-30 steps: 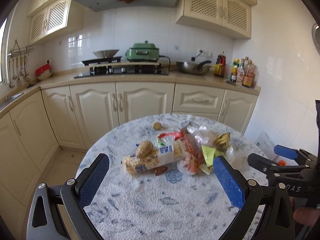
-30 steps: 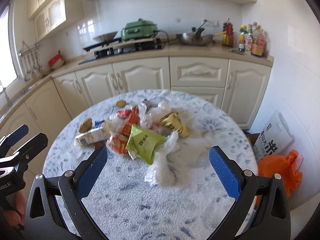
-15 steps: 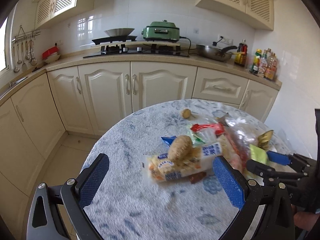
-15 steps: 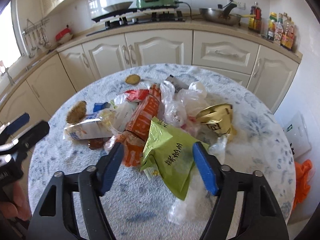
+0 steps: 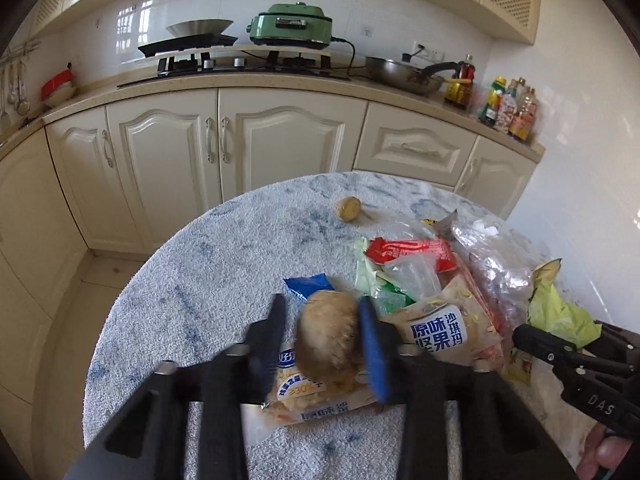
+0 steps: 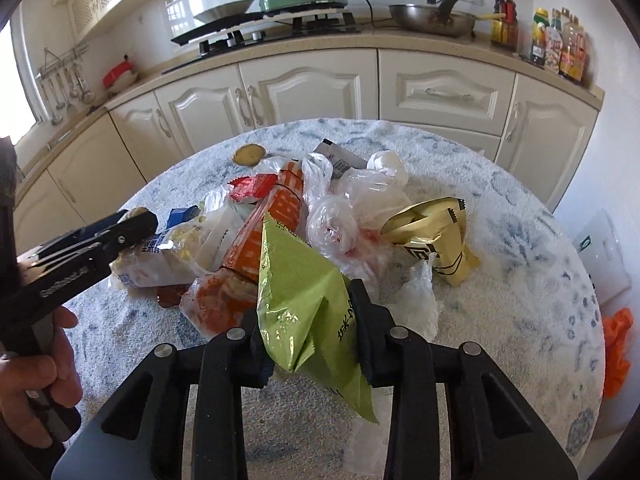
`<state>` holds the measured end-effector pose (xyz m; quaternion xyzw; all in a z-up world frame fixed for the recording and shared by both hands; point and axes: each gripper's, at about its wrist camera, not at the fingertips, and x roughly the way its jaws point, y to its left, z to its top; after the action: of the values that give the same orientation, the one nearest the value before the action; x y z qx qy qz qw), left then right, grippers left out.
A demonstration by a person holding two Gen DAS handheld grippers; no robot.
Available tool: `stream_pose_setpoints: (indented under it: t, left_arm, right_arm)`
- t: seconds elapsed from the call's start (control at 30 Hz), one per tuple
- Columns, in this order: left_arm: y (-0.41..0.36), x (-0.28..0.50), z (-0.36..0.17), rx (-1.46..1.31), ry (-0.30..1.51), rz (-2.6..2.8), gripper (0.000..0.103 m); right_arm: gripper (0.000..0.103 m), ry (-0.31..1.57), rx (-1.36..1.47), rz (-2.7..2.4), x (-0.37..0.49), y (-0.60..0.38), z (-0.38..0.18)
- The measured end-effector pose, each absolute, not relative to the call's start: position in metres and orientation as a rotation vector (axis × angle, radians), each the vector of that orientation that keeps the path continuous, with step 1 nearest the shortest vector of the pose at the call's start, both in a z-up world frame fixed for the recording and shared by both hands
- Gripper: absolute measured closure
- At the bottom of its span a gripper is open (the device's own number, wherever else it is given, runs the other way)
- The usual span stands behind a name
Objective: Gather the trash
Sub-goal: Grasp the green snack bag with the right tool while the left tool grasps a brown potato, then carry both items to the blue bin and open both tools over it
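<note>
Trash lies heaped on the round table [image 6: 520, 280], and each pair of tongs has closed on one piece of it. The left gripper [image 5: 322, 326] has its jaws drawn in on either side of a brown lump [image 5: 326, 336]; the right pad touches it, the left side is too blurred to judge. The lump sits upright on a nut-bar wrapper [image 5: 436, 330], long axis running away from the tongs, so a straight lift should free it. The right gripper [image 6: 308, 320] pinches a green packet [image 6: 296, 280], which stands tilted between the jaws, its long axis pointing toward the heap [image 6: 320, 216], its lower corner hanging near the camera. From there outward come an orange wrapper [image 6: 276, 216], clear bags [image 6: 360, 192] and a gold pouch [image 6: 436, 236]. A second brown lump [image 5: 348, 208] lies apart at the far rim, nearer the left gripper.
</note>
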<state>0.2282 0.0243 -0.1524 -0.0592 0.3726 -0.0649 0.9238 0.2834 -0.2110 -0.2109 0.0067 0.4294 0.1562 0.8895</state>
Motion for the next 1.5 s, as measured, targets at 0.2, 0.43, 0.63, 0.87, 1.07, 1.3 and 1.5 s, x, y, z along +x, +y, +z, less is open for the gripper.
stream_pose_setpoints:
  t: [0.2, 0.43, 0.63, 0.87, 1.07, 1.3, 1.5]
  left_arm:
    - [0.035, 0.214, -0.151, -0.132, 0.714, -0.124, 0.076]
    - [0.031, 0.173, -0.134, -0.115, 0.626, -0.111, 0.076]
    - [0.002, 0.128, -0.122, -0.106, 0.569, -0.175, 0.076]
    - [-0.038, 0.100, -0.101, -0.114, 0.522, -0.282, 0.076]
    - [-0.080, 0.080, -0.084, -0.098, 0.485, -0.377, 0.076]
    - [-0.149, 0.062, -0.069, -0.061, 0.465, -0.537, 0.076]
    - [-0.223, 0.068, -0.068, -0.042, 0.521, -0.718, 0.076]
  right_arm:
    - [0.074, 0.870, 0.056, 0.359, 0.274, -0.214, -0.203]
    - [0.074, 0.817, 0.096, 0.402, 0.256, -0.222, -0.185]
    - [0.074, 0.782, 0.115, 0.401, 0.234, -0.239, -0.174]
    - [0.074, 0.708, 0.159, 0.361, 0.205, -0.283, -0.148]
    - [0.074, 0.638, 0.193, 0.299, 0.176, -0.339, -0.123]
    - [0.074, 0.592, 0.217, 0.166, 0.139, -0.417, -0.109]
    - [0.074, 0.584, 0.248, 0.001, 0.104, -0.496, -0.111]
